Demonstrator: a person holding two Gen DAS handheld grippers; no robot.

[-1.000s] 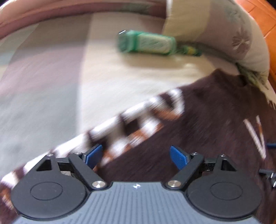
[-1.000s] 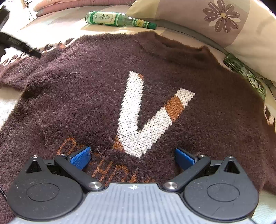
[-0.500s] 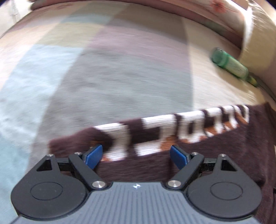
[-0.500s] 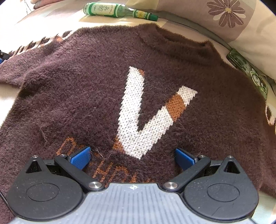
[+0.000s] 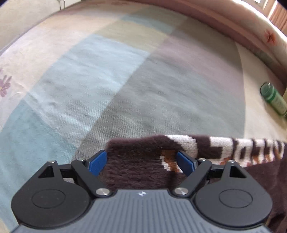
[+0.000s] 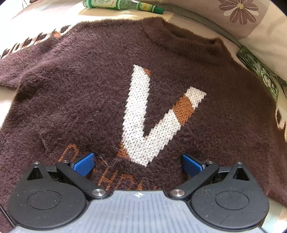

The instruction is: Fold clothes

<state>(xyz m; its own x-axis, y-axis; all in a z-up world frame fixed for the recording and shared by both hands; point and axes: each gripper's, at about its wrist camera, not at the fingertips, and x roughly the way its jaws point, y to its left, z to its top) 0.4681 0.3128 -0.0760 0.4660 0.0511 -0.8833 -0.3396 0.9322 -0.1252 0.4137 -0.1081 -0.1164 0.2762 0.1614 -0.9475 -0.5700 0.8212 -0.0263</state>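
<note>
So the sweater (image 6: 89, 89) is a fuzzy dark brown knit, spread flat and face up on the bed, with a big white V (image 6: 152, 118) that has orange tips sitting just ahead of the right gripper (image 6: 138, 163). That gripper points down at the lower chest, jaws spread wide with nothing pinched between the blue pads (image 6: 84, 164); some orange lettering (image 6: 111, 177) runs right between and under them. Whether the pads actually touch the knit I can't tell. The neckline is at the far end from that gripper, and one sleeve runs off to its far left with a white and orange pattern along the edge. Over on the other side, the left gripper (image 5: 141, 161) is at the end of that sleeve (image 5: 143, 154): the plain brown cuff sits between its wide-open jaws, the cuff's edge near the left pad (image 5: 97, 162), and the patterned white band (image 5: 233, 148) trails off to the right past the right pad. Nothing is clamped there either. Ahead of the left gripper it's just bedsheet (image 5: 107, 80) in big pale blue, grey and mauve blocks. A green glass bottle (image 6: 122, 3) lies on its side beyond the collar, far ahead of the right gripper, with a flower-print pillow (image 6: 242, 16) to its upper right and a small green packet (image 6: 260, 75) tucked against the pillow.
</note>
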